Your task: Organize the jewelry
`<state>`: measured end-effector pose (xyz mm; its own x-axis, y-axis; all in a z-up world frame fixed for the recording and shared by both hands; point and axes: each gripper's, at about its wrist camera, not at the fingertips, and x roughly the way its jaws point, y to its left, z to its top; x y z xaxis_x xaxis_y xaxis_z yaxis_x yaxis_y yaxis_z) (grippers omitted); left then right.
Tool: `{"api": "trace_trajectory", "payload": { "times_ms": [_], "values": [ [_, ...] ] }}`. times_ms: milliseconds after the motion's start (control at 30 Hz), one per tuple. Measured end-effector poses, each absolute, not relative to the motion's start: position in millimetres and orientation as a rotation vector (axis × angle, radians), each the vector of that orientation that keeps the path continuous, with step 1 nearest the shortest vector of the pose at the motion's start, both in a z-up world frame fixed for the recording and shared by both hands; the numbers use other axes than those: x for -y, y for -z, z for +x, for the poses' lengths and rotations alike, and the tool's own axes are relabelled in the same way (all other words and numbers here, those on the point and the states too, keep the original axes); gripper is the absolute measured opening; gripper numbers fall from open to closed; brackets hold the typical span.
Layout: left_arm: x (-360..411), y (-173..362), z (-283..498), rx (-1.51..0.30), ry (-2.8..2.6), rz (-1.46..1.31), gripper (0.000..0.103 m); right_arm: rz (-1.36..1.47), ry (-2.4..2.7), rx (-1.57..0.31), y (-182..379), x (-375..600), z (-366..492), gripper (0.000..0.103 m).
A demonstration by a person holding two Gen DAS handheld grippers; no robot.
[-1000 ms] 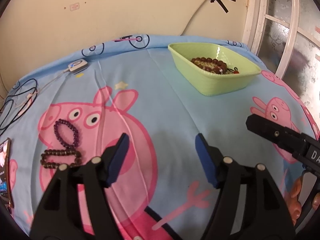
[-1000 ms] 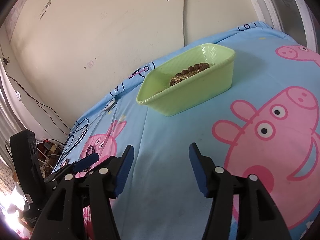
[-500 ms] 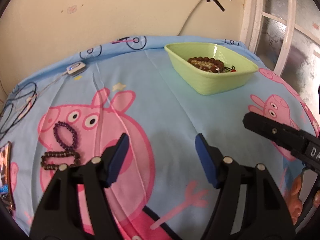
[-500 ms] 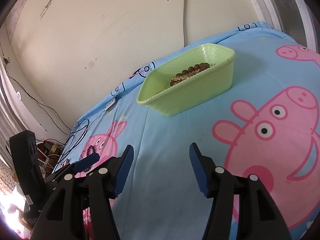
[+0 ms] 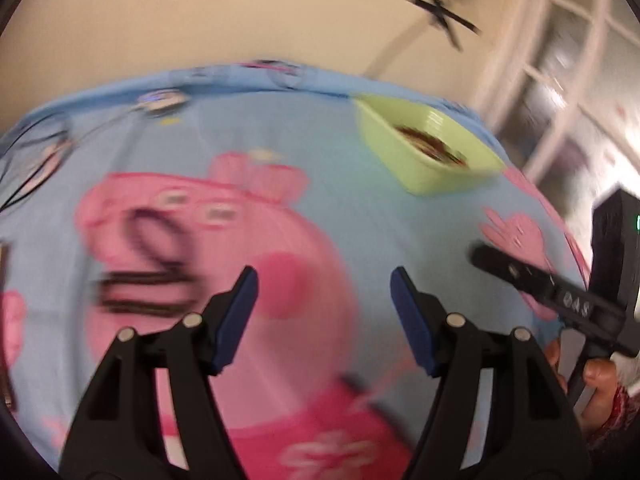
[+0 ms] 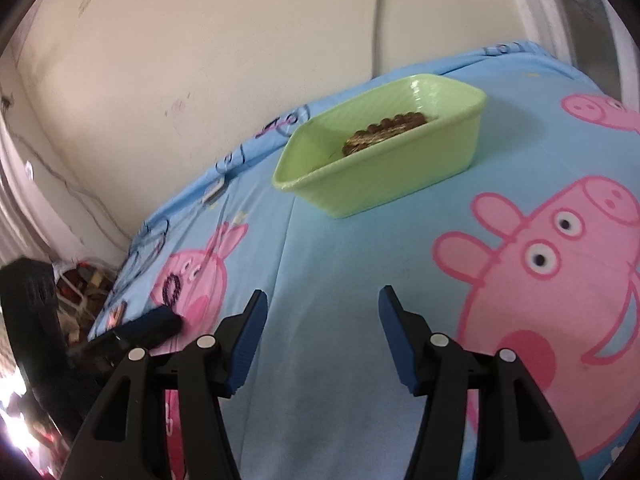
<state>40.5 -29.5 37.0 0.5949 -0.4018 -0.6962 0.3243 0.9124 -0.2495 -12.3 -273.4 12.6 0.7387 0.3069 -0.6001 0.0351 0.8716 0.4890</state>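
A light green tray (image 6: 384,176) holding brown bead bracelets (image 6: 382,130) sits on the blue cartoon-pig bedsheet; it also shows in the blurred left wrist view (image 5: 424,160). A purple bead bracelet (image 5: 160,240) and a dark brown bead bracelet (image 5: 144,294) lie on the sheet, left of and just ahead of my left gripper (image 5: 324,292), which is open and empty. The purple bracelet also shows in the right wrist view (image 6: 172,288). My right gripper (image 6: 320,312) is open and empty above the sheet, short of the tray.
Black cables (image 5: 36,168) and a small white device (image 5: 160,98) lie at the far left of the bed. A wall runs behind the bed. A window frame (image 5: 560,80) stands at the right. Clutter (image 6: 76,292) sits on the floor left of the bed.
My left gripper has swung fast to the left toward the two bracelets, blurring its view. My right gripper has barely moved. Both stay open.
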Motion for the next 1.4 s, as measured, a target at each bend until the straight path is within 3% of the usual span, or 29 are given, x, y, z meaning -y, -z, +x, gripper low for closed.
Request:
{"api": "trace_trajectory", "payload": {
  "times_ms": [133,233,367,500,700,767,800,900,1067,1133,1167,1200,1400],
  "values": [
    [-45.9,-38.7,66.0,-0.862,0.232,-0.205,0.066,0.418,-0.273,-0.784,-20.0,237.7,12.1,0.033],
    [-78.1,-27.3,83.4,-0.913,0.196,-0.303,0.062,0.269,-0.417,-0.809,-33.5,187.0,38.4,0.023],
    [-76.3,-19.1,94.1,-0.928,0.201,-0.316,0.059,0.089,-0.530,-0.836,-38.1,122.3,76.0,0.003],
    [-65.3,-17.7,99.9,-0.922,0.206,-0.281,0.058,0.017,-0.588,-0.886,-31.3,83.5,107.3,0.000],
    [-70.4,-8.7,103.3,-0.929,0.161,-0.244,0.024,-0.060,-0.648,-0.923,-21.4,58.7,127.1,0.000],
    [-68.6,-9.0,104.2,-0.928,0.151,-0.225,0.018,-0.087,-0.622,-0.924,-21.3,54.9,130.5,0.000],
    [-66.0,-8.7,104.8,-0.934,0.162,-0.217,0.007,-0.066,-0.616,-0.933,-21.6,59.7,132.2,0.000],
    [-57.8,-9.0,103.6,-0.937,0.188,-0.183,0.001,-0.015,-0.589,-0.922,-21.2,79.9,127.4,0.000],
    [-37.7,-22.8,95.4,-0.926,0.276,-0.190,0.001,0.083,-0.541,-0.855,-31.0,121.7,102.2,0.000],
    [-22.6,-32.5,89.6,-0.912,0.343,-0.184,0.012,0.104,-0.513,-0.827,-36.3,143.4,88.9,0.000],
    [-11.1,-36.8,86.7,-0.901,0.375,-0.163,0.028,0.110,-0.501,-0.821,-37.5,153.2,83.0,0.000],
    [0.1,-39.7,84.5,-0.891,0.394,-0.136,0.037,0.114,-0.487,-0.817,-38.0,161.6,77.0,0.000],
    [77.0,-34.7,84.9,-0.921,0.524,0.025,0.038,0.138,-0.375,-0.809,-30.1,211.9,43.2,0.000]
  ]
}}
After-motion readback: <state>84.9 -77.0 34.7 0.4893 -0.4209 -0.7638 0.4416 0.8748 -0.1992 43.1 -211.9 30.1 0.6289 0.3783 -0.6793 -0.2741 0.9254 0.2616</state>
